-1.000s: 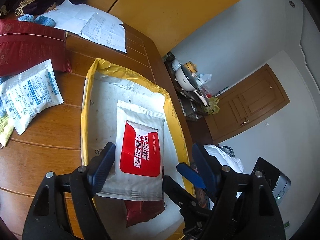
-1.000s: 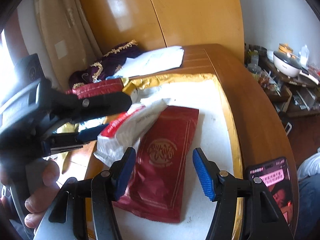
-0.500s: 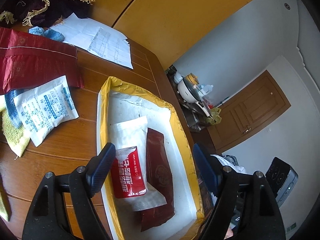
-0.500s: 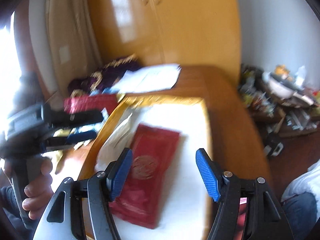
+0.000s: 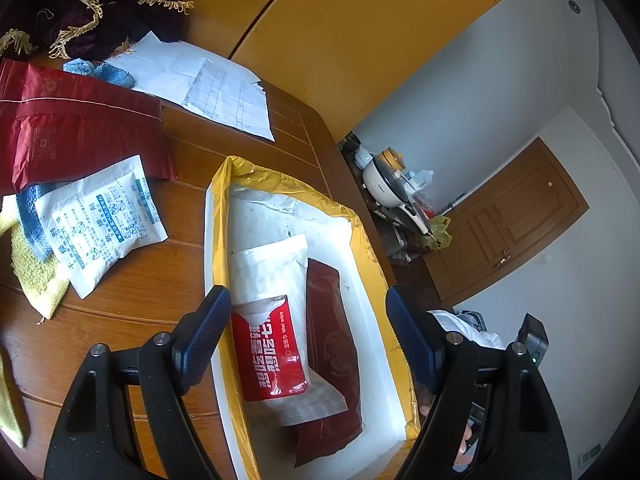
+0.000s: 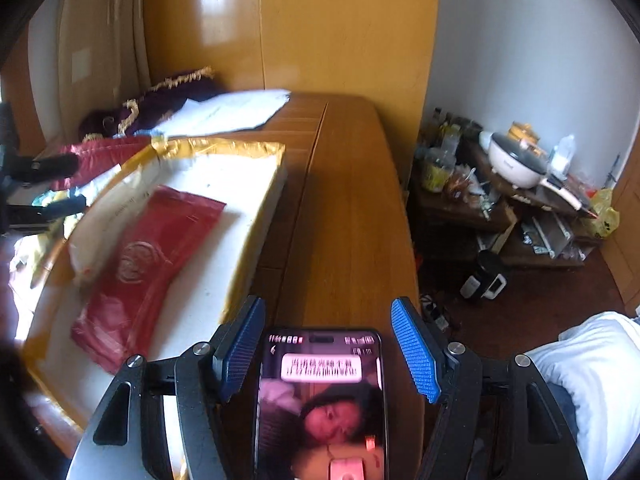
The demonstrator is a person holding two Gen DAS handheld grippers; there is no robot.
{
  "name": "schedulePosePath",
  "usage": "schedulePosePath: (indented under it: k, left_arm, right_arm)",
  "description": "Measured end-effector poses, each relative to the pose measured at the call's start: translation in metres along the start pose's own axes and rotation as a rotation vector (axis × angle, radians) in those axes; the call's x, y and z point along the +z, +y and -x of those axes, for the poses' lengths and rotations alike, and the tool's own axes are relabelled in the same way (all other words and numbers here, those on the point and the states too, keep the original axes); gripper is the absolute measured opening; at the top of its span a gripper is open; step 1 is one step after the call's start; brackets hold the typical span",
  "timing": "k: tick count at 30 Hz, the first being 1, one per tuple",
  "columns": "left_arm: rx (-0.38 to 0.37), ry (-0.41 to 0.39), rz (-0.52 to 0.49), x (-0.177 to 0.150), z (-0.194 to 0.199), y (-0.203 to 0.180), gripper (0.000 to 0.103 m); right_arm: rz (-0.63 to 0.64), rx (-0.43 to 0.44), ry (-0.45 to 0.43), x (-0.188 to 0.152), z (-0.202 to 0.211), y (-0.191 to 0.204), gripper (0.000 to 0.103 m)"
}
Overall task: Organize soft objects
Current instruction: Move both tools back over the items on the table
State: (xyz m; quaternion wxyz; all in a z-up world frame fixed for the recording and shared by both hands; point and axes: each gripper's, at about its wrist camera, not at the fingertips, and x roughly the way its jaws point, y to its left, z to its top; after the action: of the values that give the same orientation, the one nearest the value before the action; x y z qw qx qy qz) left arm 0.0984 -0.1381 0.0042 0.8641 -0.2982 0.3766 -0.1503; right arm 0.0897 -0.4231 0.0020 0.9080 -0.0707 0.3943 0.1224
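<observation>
A white foam tray with yellow tape on its rim (image 5: 218, 216) (image 6: 256, 216) lies on the wooden table. Inside it rests a white wet-wipe pack with a red label (image 5: 272, 320), partly overlapping a dark red pouch (image 5: 334, 332) (image 6: 148, 256). My left gripper (image 5: 308, 336) hovers open above the tray with nothing between its fingers. My right gripper (image 6: 328, 348) is open over the table's right part, above a lit phone (image 6: 320, 404). Outside the tray lie a white printed sachet (image 5: 100, 224), a yellow cloth (image 5: 32, 272) and a large red bag (image 5: 76, 132).
Papers (image 5: 200, 88) and a dark fringed cloth (image 5: 88, 20) lie at the table's far end, with a small blue cloth (image 5: 96, 72) beside them. A cluttered low stand with a cooker (image 6: 516, 160) is off the table's right edge. Cabinet doors stand behind the table.
My left gripper let go of the wet-wipe pack, which now lies in the tray on the red pouch, and pulled back. My right gripper swung right, off the tray and over the phone.
</observation>
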Motion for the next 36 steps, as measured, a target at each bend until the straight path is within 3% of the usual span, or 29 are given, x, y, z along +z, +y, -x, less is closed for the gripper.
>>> schedulePosePath:
  k: [2,6,12,19,24,36]
  left_arm:
    - [0.003,0.002,0.001,0.000,0.001,0.001,0.080]
    - [0.006,-0.013,0.001,-0.002,0.008,0.005,0.080]
    - [-0.005,-0.024,0.020,-0.002,0.022,0.017,0.080]
    - [0.022,-0.106,0.030,-0.002,0.065,0.038,0.080]
    - [0.064,-0.176,0.053,-0.003,0.099,0.064,0.080]
    - [0.193,-0.273,0.150,-0.008,0.151,0.136,0.080]
  right_arm:
    - [-0.052,-0.041,-0.027,0.017,-0.001,-0.006,0.068]
    - [-0.078,-0.003,-0.106,0.039,0.023,0.006,0.068]
    - [-0.082,0.117,-0.165,0.044,0.047,0.069,0.070]
    - [-0.108,0.306,-0.148,0.055,0.046,0.166,0.073]
    - [-0.150,0.419,-0.086,0.051,0.040,0.210,0.073]
    - [-0.182,0.473,0.011,0.041,0.013,0.269,0.073]
